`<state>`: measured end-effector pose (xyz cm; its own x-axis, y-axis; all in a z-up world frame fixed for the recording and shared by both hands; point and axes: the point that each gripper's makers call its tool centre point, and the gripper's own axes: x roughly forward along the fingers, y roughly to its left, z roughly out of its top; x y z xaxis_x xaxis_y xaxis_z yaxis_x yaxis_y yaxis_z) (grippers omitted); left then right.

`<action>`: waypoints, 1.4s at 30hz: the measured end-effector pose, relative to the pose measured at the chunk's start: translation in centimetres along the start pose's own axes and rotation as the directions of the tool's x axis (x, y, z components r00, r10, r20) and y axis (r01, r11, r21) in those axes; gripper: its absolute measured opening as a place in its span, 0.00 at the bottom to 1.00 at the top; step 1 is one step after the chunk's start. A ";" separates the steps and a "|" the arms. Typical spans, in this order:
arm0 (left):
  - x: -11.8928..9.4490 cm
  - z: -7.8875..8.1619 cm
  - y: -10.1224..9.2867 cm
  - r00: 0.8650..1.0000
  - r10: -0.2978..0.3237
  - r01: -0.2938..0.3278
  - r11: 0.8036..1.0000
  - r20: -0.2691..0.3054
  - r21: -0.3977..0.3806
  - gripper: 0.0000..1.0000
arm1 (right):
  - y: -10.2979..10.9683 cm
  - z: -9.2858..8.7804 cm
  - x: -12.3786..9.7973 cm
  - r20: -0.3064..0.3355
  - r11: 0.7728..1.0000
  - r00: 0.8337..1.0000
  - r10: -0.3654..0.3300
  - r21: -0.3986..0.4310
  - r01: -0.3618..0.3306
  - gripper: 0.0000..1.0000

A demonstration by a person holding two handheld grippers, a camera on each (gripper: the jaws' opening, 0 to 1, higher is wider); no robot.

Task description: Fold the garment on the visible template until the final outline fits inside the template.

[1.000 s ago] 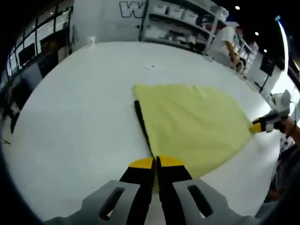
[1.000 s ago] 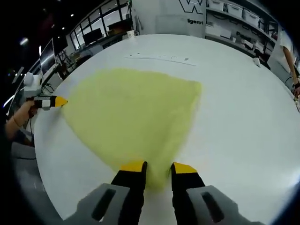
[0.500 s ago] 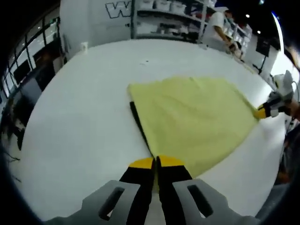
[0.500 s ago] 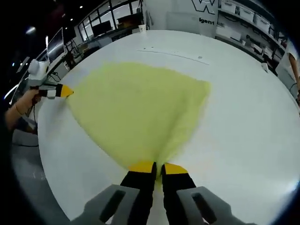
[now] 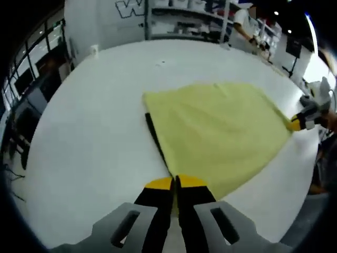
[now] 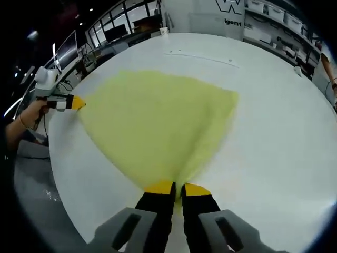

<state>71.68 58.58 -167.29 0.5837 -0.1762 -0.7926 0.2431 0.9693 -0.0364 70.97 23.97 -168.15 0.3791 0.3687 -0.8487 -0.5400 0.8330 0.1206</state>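
holding the yellow garment (image 5: 221, 132) flat on the white table (image 5: 89, 137) — my left gripper (image 5: 176, 183) and right gripper (image 6: 176, 188) each pinch a corner. thin, limp cloth — i'd grip corners and hems; mid-panel would likely bunch.

bare white table (image 5: 95, 121) around garment (image 5: 216, 132)

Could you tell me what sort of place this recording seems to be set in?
Probably a lab or workshop: a large white table holding a yellow garment, storage shelves along the wall, and desks with monitors beside the windows.
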 end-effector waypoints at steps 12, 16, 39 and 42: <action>-1.4 -1.9 -0.6 1.000 0.011 -0.011 1.000 -0.004 0.023 0.05 | 1.3 -1.6 -0.9 -0.009 1.000 1.000 0.013 0.004 -0.013 0.00; -1.4 -1.7 -0.2 1.000 0.021 -0.023 0.995 0.012 0.102 0.09 | 1.2 -1.5 -1.3 0.022 0.999 0.999 -0.027 -0.024 0.027 0.06; -8.4 -3.0 -3.9 0.989 -0.122 0.109 0.983 0.081 0.149 0.81 | 5.0 -1.7 -7.6 0.201 0.999 0.979 0.027 -0.023 -0.023 0.71; -9.5 -3.5 -4.5 0.988 -0.127 0.114 0.983 0.082 0.145 0.89 | 5.2 -1.7 -7.9 0.212 0.999 0.977 0.031 -0.021 -0.027 0.78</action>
<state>62.31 56.46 -161.78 0.6100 -0.3113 -0.7287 0.4178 0.9078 -0.0381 63.92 24.69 -161.73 0.5131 0.4735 -0.7159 -0.5656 0.8139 0.1330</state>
